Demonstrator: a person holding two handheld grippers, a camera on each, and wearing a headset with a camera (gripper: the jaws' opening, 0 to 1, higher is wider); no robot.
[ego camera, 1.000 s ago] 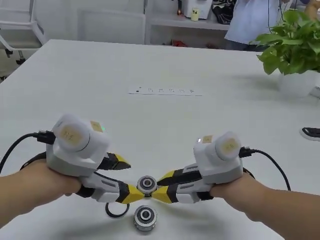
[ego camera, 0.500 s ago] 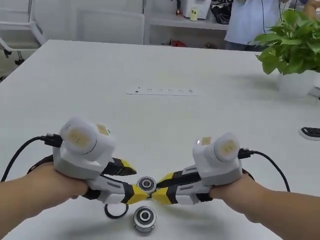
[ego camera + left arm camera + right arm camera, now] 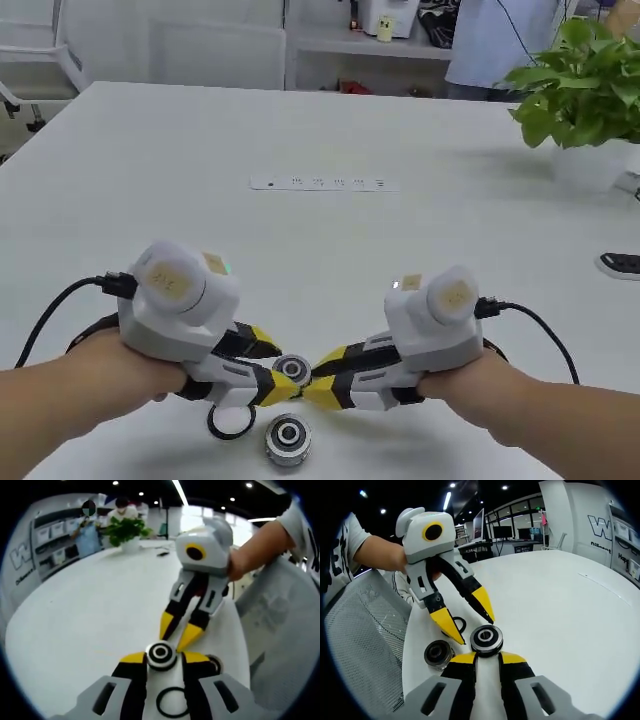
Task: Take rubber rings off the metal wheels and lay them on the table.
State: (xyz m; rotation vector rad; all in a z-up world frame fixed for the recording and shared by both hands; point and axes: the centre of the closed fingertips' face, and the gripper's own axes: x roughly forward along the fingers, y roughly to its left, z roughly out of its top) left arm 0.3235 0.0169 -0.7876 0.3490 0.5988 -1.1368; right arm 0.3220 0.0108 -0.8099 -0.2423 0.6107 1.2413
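A metal wheel [image 3: 292, 369] with a black rubber ring around it sits between the two grippers; it also shows as the ringed wheel [image 3: 161, 653] and the same wheel [image 3: 487, 639]. My right gripper [image 3: 314, 378] has its tips closed on the wheel's right side. My left gripper [image 3: 270, 367] is open, one jaw on each side of the wheel's left half. A second wheel [image 3: 287, 438], bare metal, stands on the table nearer me. A loose black rubber ring [image 3: 232, 422] lies flat under the left gripper; the ring [image 3: 172, 702] shows between its jaws.
A white table [image 3: 320, 250] stretches ahead, with a flat white socket strip [image 3: 317, 183] in its middle. A potted plant [image 3: 585, 90] stands at the far right and a dark object [image 3: 622, 265] lies at the right edge. A person stands beyond the table.
My left gripper has moved right and a little nearer, bringing its jaws around the wheel. The right gripper and the wheel have stayed where they were.
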